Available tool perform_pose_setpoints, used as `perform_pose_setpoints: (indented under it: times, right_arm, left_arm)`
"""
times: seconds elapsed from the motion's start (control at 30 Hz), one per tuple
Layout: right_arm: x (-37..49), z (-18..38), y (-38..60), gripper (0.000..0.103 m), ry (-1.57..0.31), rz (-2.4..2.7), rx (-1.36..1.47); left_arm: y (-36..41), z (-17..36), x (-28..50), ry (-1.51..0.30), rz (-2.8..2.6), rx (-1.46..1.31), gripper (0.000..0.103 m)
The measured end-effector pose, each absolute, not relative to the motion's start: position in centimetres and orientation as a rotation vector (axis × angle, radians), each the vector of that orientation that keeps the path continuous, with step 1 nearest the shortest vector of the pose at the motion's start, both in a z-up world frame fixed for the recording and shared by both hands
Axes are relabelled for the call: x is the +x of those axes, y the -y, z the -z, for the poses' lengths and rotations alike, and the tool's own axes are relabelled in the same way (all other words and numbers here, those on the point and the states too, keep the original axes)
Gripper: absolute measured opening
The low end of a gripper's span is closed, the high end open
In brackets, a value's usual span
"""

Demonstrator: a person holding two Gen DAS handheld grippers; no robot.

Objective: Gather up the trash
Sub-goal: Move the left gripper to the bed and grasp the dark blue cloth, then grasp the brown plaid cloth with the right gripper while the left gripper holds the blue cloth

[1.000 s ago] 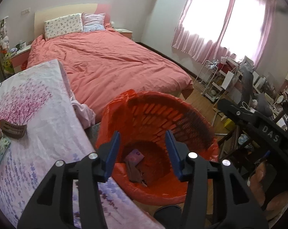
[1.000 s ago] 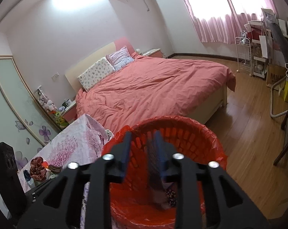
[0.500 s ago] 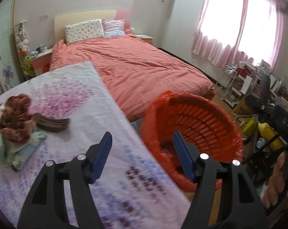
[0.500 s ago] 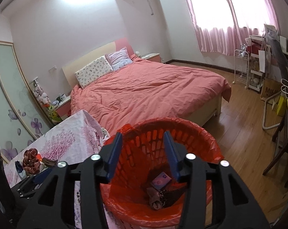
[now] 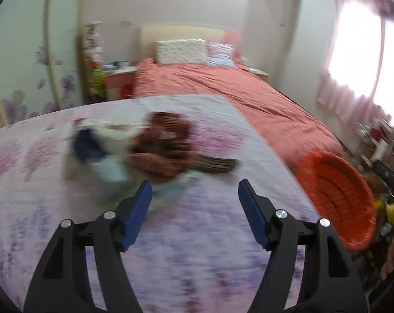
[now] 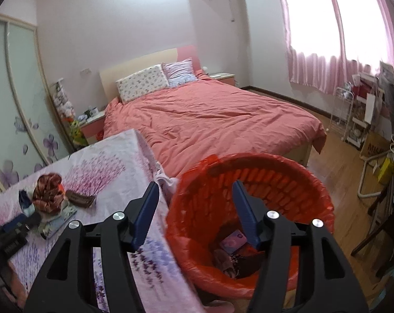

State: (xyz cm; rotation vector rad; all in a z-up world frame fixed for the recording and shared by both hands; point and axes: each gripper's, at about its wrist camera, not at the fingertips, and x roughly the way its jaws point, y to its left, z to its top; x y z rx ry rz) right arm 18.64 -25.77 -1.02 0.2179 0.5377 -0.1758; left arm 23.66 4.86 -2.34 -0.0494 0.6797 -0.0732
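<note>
pink floral cloth (image 5: pixel 210 234) on the table fills the space under my left gripper (image 5: pixel 194 203), whose jaws stand released and empty, while my right gripper (image 6: pixel 194 208) hangs at the rim of the red bin (image 6: pixel 311 182) with its jaws opening and nothing between them. a purple card (image 6: pixel 234 240) and dark scraps lie on the bin's bottom, so i judge one drop done and the next pickup in hand. next i judge the left must reach the blurred pile of leftover trash (image 5: pixel 144 151) just ahead, settle on one piece, and close on it.

Bin (image 6: pixel 249 208) right of table (image 6: pixel 118 161)
</note>
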Motion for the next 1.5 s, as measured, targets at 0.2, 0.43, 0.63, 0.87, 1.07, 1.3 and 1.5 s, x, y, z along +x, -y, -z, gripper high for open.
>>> perform_pose_setpoints:
  times: [0.2, 0.43, 0.63, 0.87, 1.07, 1.3, 1.5]
  right_arm:
    - [18.7, 1.2, 22.3, 0.065, -0.538, 0.134, 0.149]
    - [19.4, 2.0, 19.3, 0.065, -0.58, 0.074, 0.117]
    - [19.6, 2.6, 17.7, 0.065, -0.603, 0.046, 0.085]
    - [20.0, 3.2, 16.8, 0.065, -0.627, 0.04, 0.078]
    - [20.1, 3.1, 16.2, 0.065, -0.624, 0.029, 0.077]
    - [20.9, 2.7, 13.9, 0.065, -0.623, -0.018, 0.075]
    - [22.1, 2.4, 10.3, 0.065, -0.62, -0.085, 0.062]
  left_arm:
    - [-12.3, 2.8, 24.5, -0.681, -0.079, -0.108, 0.068]
    - [-15.4, 3.5, 26.6, -0.706, -0.104, -0.188, 0.067]
    - [-15.9, 5.1, 28.6, -0.766, -0.098, -0.27, 0.062]
    - [-15.2, 6.0, 30.0, -0.783, -0.094, -0.282, 0.043]
    - [-15.6, 5.6, 29.3, -0.757, -0.104, -0.233, 0.037]
    - [-17.6, 4.9, 27.2, -0.732, -0.118, -0.183, 0.035]
    - [-20.4, 4.3, 25.5, -0.717, -0.152, -0.156, 0.035]
